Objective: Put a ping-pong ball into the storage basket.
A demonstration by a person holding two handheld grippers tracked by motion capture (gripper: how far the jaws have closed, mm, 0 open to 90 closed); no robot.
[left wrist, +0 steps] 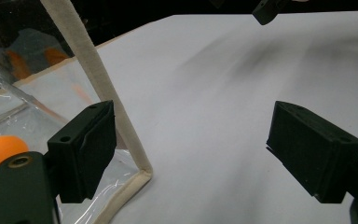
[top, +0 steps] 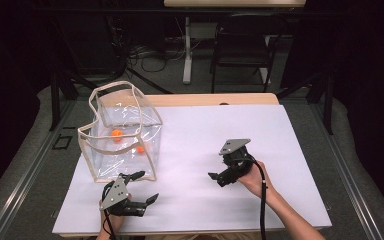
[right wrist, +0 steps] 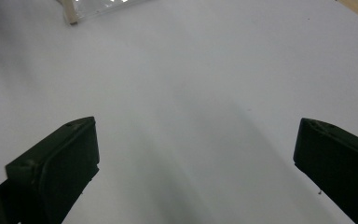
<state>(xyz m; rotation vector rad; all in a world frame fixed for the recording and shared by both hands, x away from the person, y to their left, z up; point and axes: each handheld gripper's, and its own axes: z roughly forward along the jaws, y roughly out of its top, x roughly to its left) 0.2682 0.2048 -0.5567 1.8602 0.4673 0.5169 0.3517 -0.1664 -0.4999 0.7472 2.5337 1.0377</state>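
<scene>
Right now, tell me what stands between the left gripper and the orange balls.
The clear bag's wall does. The balls lie inside the bag, and the left gripper, open, sits outside its near corner. The bag's top is open, so the way in is from above.

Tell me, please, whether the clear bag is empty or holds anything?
Not empty: the clear bag stands open-topped with two orange balls visible inside through its walls.

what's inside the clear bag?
Two orange balls lie on the floor of the clear bag, seen through its see-through walls. Glare and creases in the plastic could hide something small; nothing else shows inside.
</scene>
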